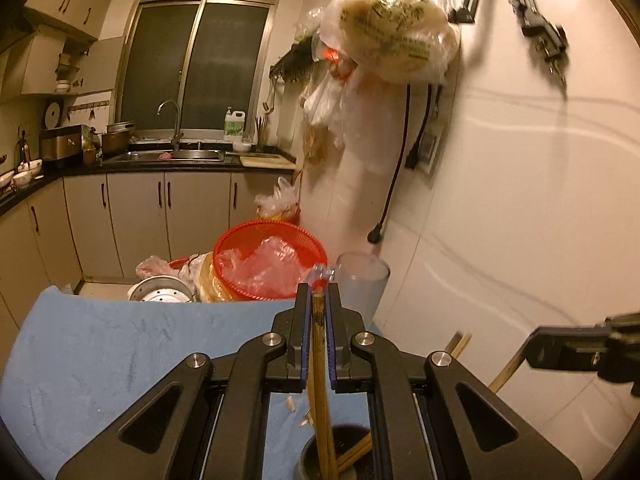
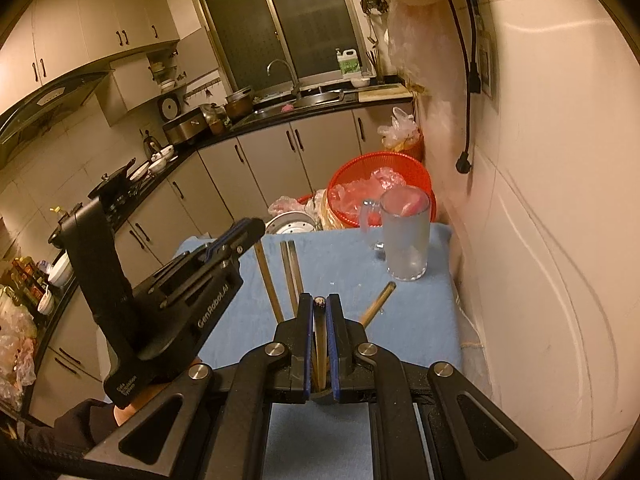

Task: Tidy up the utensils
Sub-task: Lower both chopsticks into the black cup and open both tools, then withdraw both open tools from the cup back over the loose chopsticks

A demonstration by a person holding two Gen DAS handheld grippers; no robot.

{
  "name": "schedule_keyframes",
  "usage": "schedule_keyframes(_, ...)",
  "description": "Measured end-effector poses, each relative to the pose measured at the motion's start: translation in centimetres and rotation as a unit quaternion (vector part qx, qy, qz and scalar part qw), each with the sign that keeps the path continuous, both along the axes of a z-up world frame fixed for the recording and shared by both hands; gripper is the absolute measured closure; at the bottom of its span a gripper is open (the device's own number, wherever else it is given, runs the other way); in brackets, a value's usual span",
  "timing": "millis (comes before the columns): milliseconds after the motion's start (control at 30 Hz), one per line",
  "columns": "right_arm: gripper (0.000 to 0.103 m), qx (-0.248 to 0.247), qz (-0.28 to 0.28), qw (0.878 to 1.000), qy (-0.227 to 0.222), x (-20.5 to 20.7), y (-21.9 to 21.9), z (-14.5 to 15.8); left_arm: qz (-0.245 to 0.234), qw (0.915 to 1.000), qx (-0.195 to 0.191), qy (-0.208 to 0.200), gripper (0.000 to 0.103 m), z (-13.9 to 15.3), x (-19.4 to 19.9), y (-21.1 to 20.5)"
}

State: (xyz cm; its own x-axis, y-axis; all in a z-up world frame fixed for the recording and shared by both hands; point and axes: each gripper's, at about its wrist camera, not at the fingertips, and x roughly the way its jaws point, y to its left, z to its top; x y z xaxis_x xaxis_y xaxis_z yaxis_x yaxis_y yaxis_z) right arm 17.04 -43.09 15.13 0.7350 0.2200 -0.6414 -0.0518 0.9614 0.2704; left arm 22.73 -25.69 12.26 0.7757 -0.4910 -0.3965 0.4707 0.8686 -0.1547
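My left gripper (image 1: 318,286) is shut on wooden chopsticks (image 1: 320,360) that reach down into a dark round holder (image 1: 320,452) below it. More chopsticks (image 1: 354,454) lean in the holder. My right gripper (image 2: 319,300) is shut on a chopstick (image 2: 319,344) with a patterned tip, its lower end in the holder (image 2: 320,394). Other chopsticks (image 2: 290,268) stand up beside it. The left gripper's body (image 2: 180,300) shows at left in the right wrist view. The right gripper's body (image 1: 580,348) shows at right in the left wrist view.
A blue cloth (image 2: 340,280) covers the table. A frosted glass mug (image 2: 404,236) stands at its far right, near the white wall (image 2: 540,200). A red basket (image 2: 380,188) with plastic bags and a metal lid (image 2: 290,224) lie beyond the far edge.
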Motion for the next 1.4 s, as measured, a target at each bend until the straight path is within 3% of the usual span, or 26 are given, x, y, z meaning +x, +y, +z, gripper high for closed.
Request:
schedule_keyframes(167, 0.096, 0.006, 0.001, 1.0, 0.004, -0.2, 0.3, -0.8, -0.004, 0.9999, 0.008, 0.012, 0.096, -0.8, -0.6, 0.7)
schedule_keyframes(200, 0.096, 0.006, 0.001, 1.0, 0.006, -0.2, 0.3, -1.0, -0.005, 0.9999, 0.007, 0.013, 0.092, -0.8, -0.7, 0.9)
schedule_keyframes(267, 0.094, 0.01, -0.001, 1.0, 0.005, -0.4, 0.4, -1.1, -0.005, 0.9998, 0.008, 0.017, 0.072, -0.8, -1.0, 1.3)
schedule_keyframes(300, 0.086, 0.011, -0.003, 1.0, 0.004, -0.5, 0.4, -1.1, -0.004, 0.9998, 0.007, 0.015, 0.058, -0.7, -1.3, 1.6)
schedule_keyframes(400, 0.063, 0.005, -0.014, 1.0, -0.001, -1.1, 0.4, -1.1, -0.002, 0.9999, 0.006, 0.009, 0.048, -0.3, -2.2, 2.4)
schedule_keyframes(633, 0.051, 0.001, -0.031, 0.999, -0.011, -3.6, 1.2, -1.6, 0.008, 0.9997, 0.022, 0.01, 0.021, 0.0, -4.6, 5.5)
schedule_keyframes(867, 0.036, 0.01, -0.039, 0.999, -0.017, -6.1, 2.3, -2.9, 0.033, 0.9978, 0.037, 0.044, 0.015, -2.2, -7.5, 11.0)
schedule_keyframes(1033, 0.036, 0.015, -0.037, 0.999, -0.018, -7.8, 3.7, -3.9, 0.068, 0.9946, 0.058, 0.053, 0.014, -4.1, -9.6, 15.2)
schedule_keyframes(1400, 0.035, 0.029, -0.022, 0.999, 0.003, -8.2, 7.1, -7.2, 0.127, 0.984, 0.049, 0.115, 0.013, -8.3, -12.1, 23.0)
